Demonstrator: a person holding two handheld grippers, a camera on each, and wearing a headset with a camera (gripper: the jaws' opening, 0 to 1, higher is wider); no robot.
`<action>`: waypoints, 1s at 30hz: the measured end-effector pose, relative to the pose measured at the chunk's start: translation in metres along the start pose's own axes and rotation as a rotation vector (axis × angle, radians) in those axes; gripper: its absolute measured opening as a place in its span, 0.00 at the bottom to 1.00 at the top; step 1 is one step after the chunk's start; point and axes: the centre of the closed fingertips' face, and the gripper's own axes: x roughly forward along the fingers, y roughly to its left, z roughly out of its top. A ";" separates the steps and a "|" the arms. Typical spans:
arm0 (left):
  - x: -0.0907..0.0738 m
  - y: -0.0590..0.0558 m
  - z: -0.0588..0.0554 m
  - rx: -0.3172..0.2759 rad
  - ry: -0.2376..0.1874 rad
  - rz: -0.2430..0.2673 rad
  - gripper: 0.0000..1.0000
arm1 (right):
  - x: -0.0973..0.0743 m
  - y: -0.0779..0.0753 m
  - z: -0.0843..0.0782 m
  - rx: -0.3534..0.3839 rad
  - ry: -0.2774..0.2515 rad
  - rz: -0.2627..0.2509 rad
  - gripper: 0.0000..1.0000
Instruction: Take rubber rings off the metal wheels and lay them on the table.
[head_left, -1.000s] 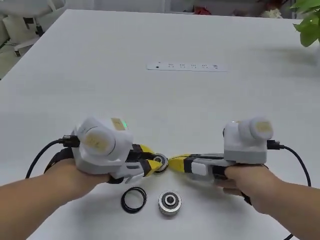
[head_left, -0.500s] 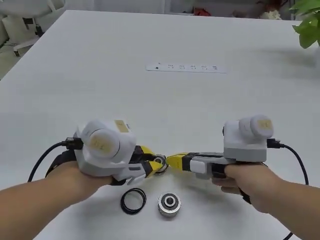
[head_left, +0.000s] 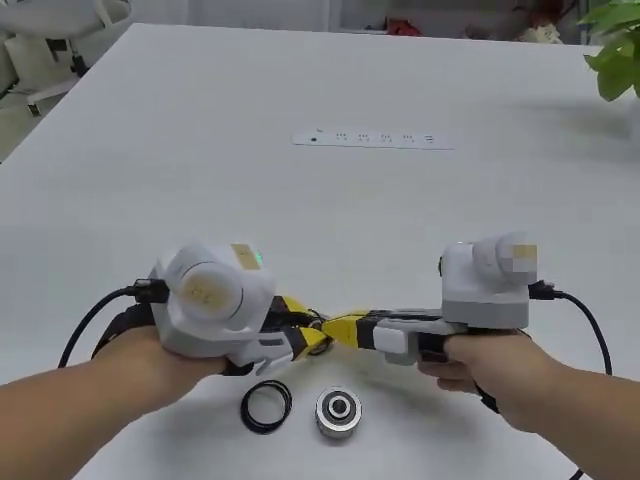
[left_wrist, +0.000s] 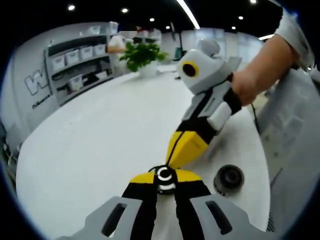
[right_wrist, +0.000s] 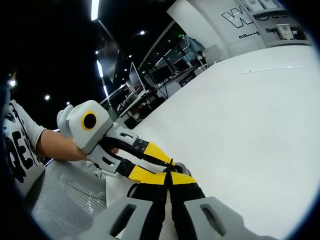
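My left gripper (head_left: 312, 336) is shut on a small metal wheel (left_wrist: 164, 178), held just above the white table (head_left: 300, 210). From the right, my right gripper (head_left: 336, 327) meets it, its yellow tips pressed together on the thin black rubber ring (left_wrist: 165, 168) at the wheel's rim. In the right gripper view that gripper's own jaws (right_wrist: 170, 176) are shut against the wheel (right_wrist: 182, 169), with the left gripper's fingers (right_wrist: 157, 150) on either side of it. A loose black ring (head_left: 266, 405) and a bare metal wheel (head_left: 339, 410) lie on the table below the grippers.
A white power strip (head_left: 372, 139) lies across the table's middle far side. A green plant (head_left: 618, 50) stands at the far right corner. Cables (head_left: 85, 318) trail from both grippers toward me.
The right gripper's tips have closed the small gap and now cover most of the held wheel. The left gripper has rolled slightly. The loose ring and bare wheel have not moved.
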 end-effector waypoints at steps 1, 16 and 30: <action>0.000 0.000 0.000 0.000 0.001 0.000 0.13 | -0.001 -0.001 -0.001 0.001 0.002 -0.003 0.00; -0.011 -0.002 0.001 0.016 -0.005 -0.052 0.21 | -0.007 -0.003 0.006 0.021 -0.024 -0.016 0.00; -0.050 0.000 0.013 -0.023 -0.087 -0.053 0.40 | -0.003 0.011 0.016 0.040 -0.045 0.015 0.00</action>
